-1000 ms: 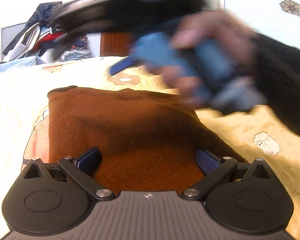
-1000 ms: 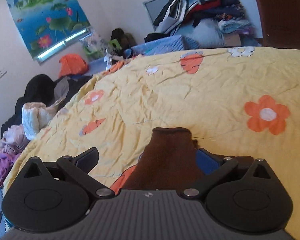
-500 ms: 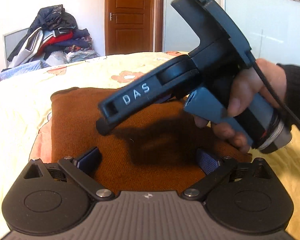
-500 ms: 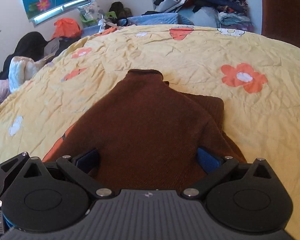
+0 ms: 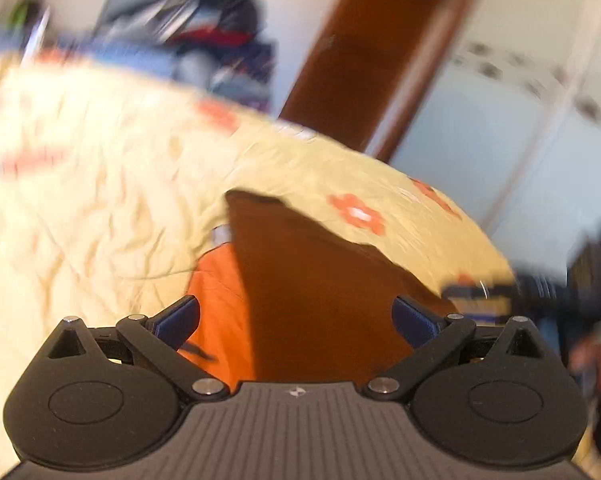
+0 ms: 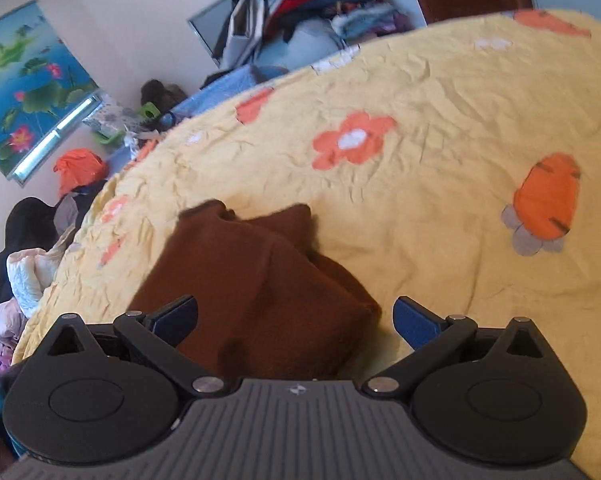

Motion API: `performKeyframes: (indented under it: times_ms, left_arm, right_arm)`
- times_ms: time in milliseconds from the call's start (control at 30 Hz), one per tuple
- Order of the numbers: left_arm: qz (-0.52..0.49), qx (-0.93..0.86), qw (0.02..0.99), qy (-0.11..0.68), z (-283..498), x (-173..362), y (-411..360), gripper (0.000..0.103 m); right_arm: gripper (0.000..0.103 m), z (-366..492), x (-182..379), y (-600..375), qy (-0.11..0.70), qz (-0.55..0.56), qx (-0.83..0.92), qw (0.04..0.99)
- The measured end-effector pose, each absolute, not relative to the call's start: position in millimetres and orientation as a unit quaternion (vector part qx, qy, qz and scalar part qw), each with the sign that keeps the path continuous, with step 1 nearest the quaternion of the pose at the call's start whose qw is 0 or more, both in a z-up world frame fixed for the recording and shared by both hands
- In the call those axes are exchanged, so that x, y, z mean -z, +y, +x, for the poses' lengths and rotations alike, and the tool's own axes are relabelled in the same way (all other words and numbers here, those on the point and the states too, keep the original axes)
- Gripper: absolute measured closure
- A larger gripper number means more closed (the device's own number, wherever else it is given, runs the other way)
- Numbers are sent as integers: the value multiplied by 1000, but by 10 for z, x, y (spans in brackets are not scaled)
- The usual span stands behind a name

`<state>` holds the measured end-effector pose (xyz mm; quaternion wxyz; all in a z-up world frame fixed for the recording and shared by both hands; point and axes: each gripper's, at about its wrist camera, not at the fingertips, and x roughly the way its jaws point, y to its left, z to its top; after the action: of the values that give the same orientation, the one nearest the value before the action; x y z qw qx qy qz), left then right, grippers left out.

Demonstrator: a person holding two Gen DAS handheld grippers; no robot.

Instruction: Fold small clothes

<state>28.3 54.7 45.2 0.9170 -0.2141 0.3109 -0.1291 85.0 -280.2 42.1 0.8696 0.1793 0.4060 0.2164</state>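
A small brown knitted sweater (image 6: 256, 280) lies folded on the yellow flowered bedspread (image 6: 440, 208). My right gripper (image 6: 296, 316) is open just above its near edge, blue pads spread wide, nothing between them. In the blurred left wrist view the same brown sweater (image 5: 320, 280) runs from between my left gripper's (image 5: 296, 316) pads up to a corner. That gripper is open too and holds nothing. The other gripper tool (image 5: 580, 284) and a hand show as a dark blur at the right edge.
The bedspread (image 5: 100, 200) spreads to all sides of the sweater. A heap of clothes (image 6: 300, 12) sits beyond the bed's far side, more clothes (image 6: 28, 264) lie at the left, and a wooden door (image 5: 372, 52) stands behind.
The right gripper has left its place over the sweater and swung to the right. My left gripper has turned quickly, blurring its view. The sweater now lies more compact, its collar end folded over.
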Motion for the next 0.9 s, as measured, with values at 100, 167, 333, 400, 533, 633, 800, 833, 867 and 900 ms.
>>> performKeyframes:
  times_ms: [100, 167, 333, 400, 533, 633, 800, 833, 867, 900]
  left_arm:
    - [-278, 143, 876, 367, 794, -309, 648, 1]
    - [-298, 155, 860, 383, 995, -247, 615, 1]
    - [-260, 170, 862, 400, 1229, -191, 421, 68]
    - [-219, 154, 881, 390, 1231, -197, 372, 79]
    - [-162, 156, 911, 345, 1184, -393, 349, 89]
    - [-121, 138, 927, 328, 1262, -508, 295, 89]
    - [-132, 111, 917, 361, 1148, -427, 400, 74]
    - [-147, 115, 916, 354, 989, -426, 464, 62]
    - [-168, 124, 915, 345, 798, -429, 540, 43]
    - [-194, 136, 911, 337, 610, -424, 616, 32]
  right_arm:
    - [0, 981, -302, -2659, 414, 180, -227, 863]
    - [0, 1032, -307, -2573, 412, 161, -216, 870]
    - [13, 1154, -291, -2546, 409, 163, -246, 863]
    - [69, 1190, -285, -2493, 424, 151, -265, 853]
    - [76, 1233, -429, -2459, 394, 130, -282, 865]
    - [76, 1364, -527, -2454, 364, 141, -279, 877]
    - [28, 1408, -359, -2453, 404, 165, -219, 873]
    - [23, 1277, -379, -2512, 392, 173, -228, 874]
    - [20, 1106, -411, -2595, 380, 185, -239, 874]
    - [11, 950, -432, -2705, 375, 204, -245, 870]
